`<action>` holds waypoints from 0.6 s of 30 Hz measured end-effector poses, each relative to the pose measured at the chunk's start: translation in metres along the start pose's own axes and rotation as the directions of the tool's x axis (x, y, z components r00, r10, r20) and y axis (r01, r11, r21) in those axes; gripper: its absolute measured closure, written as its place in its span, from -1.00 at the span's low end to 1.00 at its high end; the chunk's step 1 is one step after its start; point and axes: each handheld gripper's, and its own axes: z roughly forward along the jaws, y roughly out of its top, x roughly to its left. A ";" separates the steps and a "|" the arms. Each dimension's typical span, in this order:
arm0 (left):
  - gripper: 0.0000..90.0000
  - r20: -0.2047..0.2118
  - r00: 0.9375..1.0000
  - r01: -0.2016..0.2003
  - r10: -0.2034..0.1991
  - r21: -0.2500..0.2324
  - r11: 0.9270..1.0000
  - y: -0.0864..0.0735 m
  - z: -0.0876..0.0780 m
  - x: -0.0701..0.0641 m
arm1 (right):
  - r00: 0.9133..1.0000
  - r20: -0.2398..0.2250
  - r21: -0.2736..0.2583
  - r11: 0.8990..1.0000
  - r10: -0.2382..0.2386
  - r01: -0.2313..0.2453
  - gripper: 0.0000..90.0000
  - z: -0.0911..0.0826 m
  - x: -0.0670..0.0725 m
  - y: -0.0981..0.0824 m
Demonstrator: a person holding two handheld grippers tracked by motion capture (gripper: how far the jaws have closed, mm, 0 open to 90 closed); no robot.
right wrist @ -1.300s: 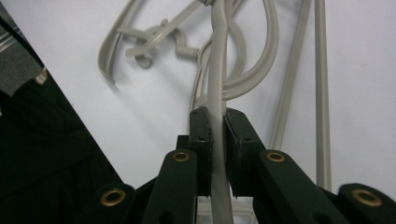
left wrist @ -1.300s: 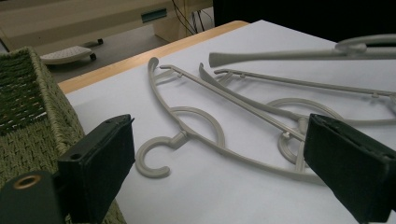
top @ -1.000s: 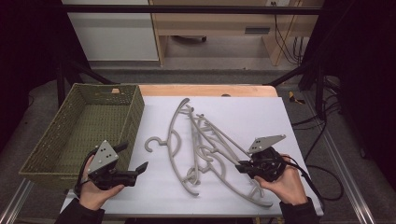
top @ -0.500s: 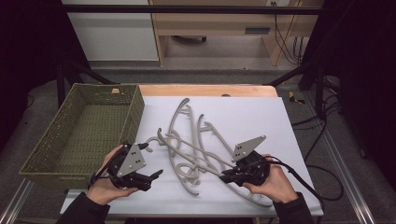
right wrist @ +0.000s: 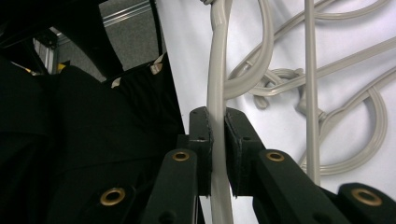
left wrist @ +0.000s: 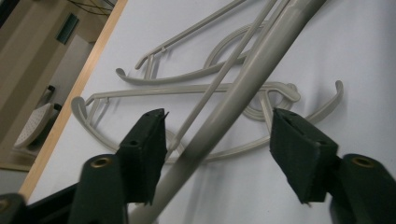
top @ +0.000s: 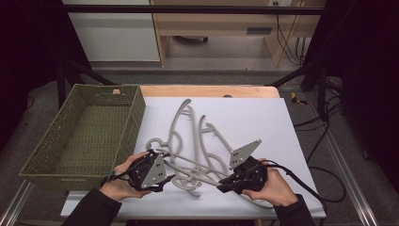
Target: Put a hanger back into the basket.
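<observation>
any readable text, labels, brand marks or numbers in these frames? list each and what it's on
None readable.
Hangers: plain grey plastic, no marking visible.
Basket: woven green, no label.
Left gripper and right gripper: black bodies and grey plates, no print visible.
White table cover: blank.
Cabinet under the far bench: a dark strip, too small and blurred to tell whether it carries text.

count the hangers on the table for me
3, as far as the tangle shows: one hanger reaching toward the far edge, a second hanger right of it, and a third hanger lying across the front between the grippers; another may be hidden.
</observation>
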 end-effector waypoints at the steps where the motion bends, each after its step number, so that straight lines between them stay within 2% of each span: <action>1: -0.10 0.001 1.000 -0.030 0.030 0.021 0.999 0.000 0.000 0.001 | 1.000 0.000 0.002 1.000 0.013 -0.013 0.82 0.001 0.001 0.000; 2: -0.04 0.002 0.999 -0.044 0.044 0.022 0.999 0.000 0.001 0.000 | 1.000 -0.007 0.005 1.000 0.003 -0.003 0.82 0.001 0.001 0.000; 4: 0.09 0.002 1.000 -0.029 0.029 0.002 1.000 -0.001 0.003 -0.002 | 1.000 -0.026 0.007 1.000 0.000 0.000 0.82 0.002 0.001 0.000; 6: 0.30 -0.005 0.999 -0.037 0.037 -0.005 0.999 -0.002 0.004 -0.003 | 1.000 -0.031 0.014 1.000 -0.001 0.002 0.82 0.003 0.001 0.000; 8: 0.37 0.005 0.999 -0.042 0.042 -0.008 0.999 -0.003 0.003 -0.003 | 0.999 -0.032 0.016 1.000 -0.003 0.004 0.82 0.003 0.001 0.000; 9: 0.47 0.002 0.999 -0.045 0.045 -0.010 0.999 -0.004 0.003 -0.004 | 0.999 -0.032 0.010 1.000 0.005 -0.004 0.82 0.003 0.000 0.000; 11: 0.49 0.012 0.999 -0.050 0.050 -0.013 0.999 -0.005 0.003 -0.005 | 0.999 -0.035 0.006 1.000 0.001 -0.001 0.82 0.003 0.000 0.000; 16: 0.56 -0.002 0.997 -0.073 0.073 -0.010 0.997 -0.006 0.001 -0.009 | 0.999 -0.041 0.007 1.000 -0.007 0.007 0.82 0.004 -0.003 0.000; 18: 0.59 0.004 0.997 -0.074 0.074 -0.006 0.997 -0.006 0.001 -0.010 | 0.999 -0.040 -0.009 1.000 -0.012 0.012 0.81 0.004 -0.003 0.000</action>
